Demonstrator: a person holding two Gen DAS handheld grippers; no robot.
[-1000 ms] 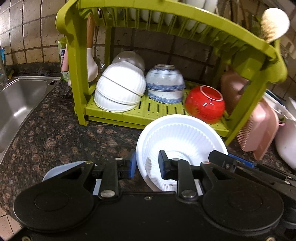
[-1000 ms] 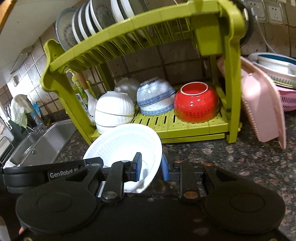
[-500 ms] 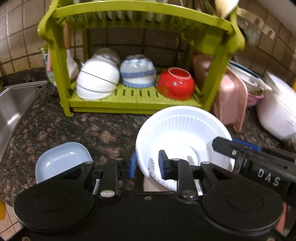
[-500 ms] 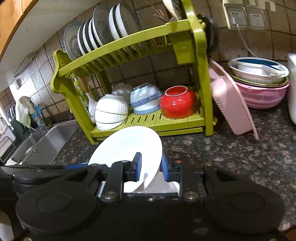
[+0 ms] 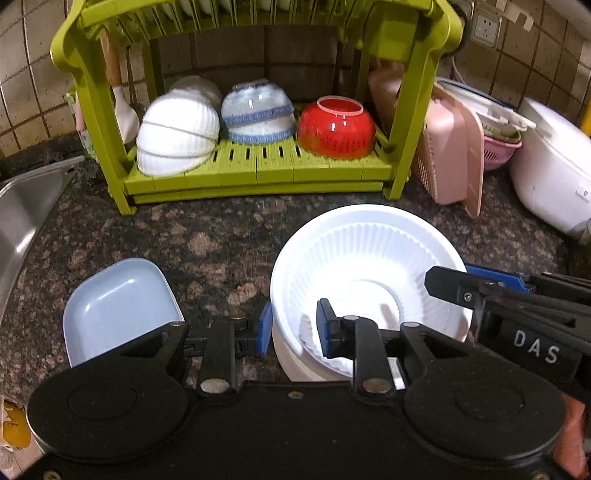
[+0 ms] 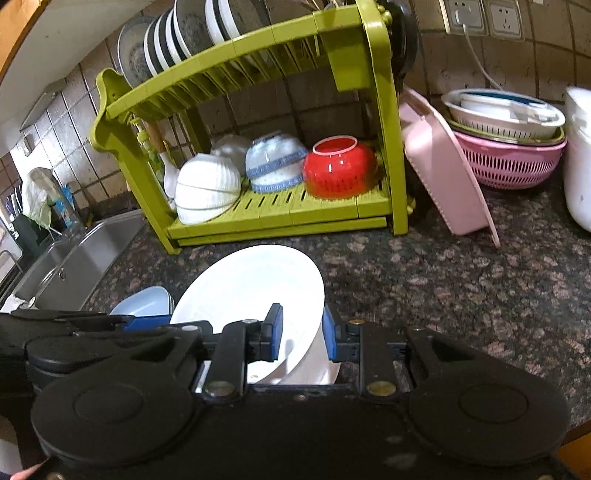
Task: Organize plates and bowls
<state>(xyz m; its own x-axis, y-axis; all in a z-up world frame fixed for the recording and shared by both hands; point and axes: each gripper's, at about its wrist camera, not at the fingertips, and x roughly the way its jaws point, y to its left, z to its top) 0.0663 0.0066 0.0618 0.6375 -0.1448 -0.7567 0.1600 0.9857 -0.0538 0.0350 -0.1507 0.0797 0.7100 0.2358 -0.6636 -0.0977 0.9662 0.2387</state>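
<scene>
A white ribbed bowl (image 5: 364, 266) is held tilted above the speckled table (image 5: 207, 232), gripped at opposite edges: the left gripper (image 5: 294, 328) is closed on its near rim, one blue-padded finger inside and one outside, while the right gripper (image 6: 302, 334) is clamped on the rim of the far side, where the bowl's smooth underside is seen. A pale blue square dish (image 5: 114, 308) is set on the table just left of the bowl. A band of bare table is left open between the bowl and the green dish rack (image 5: 255, 173), whose lower shelf is filled by upturned white bowls (image 5: 177, 133), a blue-banded bowl (image 5: 258, 110) and a red bowl (image 5: 336, 127). Plates (image 6: 184, 33) are stood in the upper tier. A sink (image 5: 22, 206) borders the table at left; a pink basket (image 6: 443, 162) is leaned against the rack's right end.
</scene>
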